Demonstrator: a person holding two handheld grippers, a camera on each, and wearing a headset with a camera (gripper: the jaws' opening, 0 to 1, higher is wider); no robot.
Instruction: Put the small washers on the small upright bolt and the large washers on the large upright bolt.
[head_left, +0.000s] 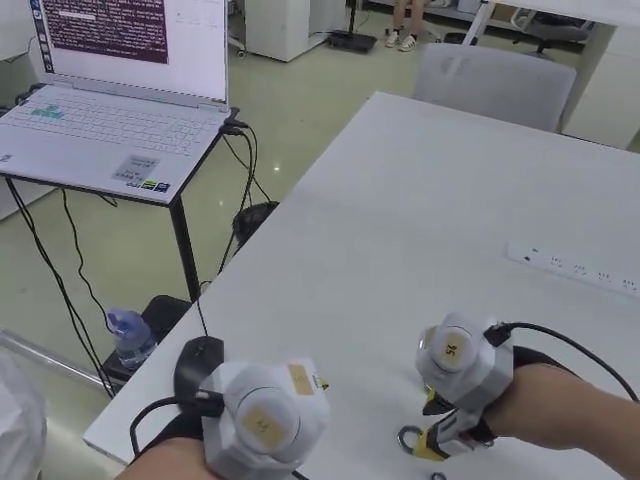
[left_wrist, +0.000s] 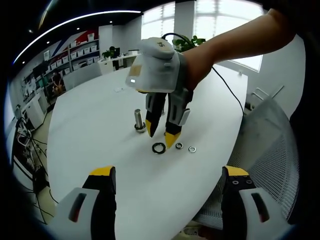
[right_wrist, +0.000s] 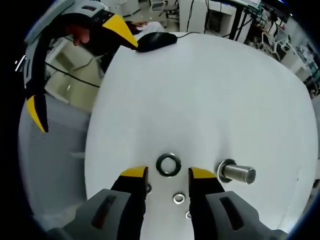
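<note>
Your right tool (right_wrist: 168, 172) hangs open, the large washer (right_wrist: 159, 165) flat on the desk (right_wrist: 200, 90) just ahead between its tips. Lower squarely, pinch its rim; the bolt (right_wrist: 239, 173) stands right of it. Your left tool (left_wrist: 168, 172) is open too.

"56" sticker (head_left: 452, 350) on right gripper (left_wrist: 161, 138)
</note>
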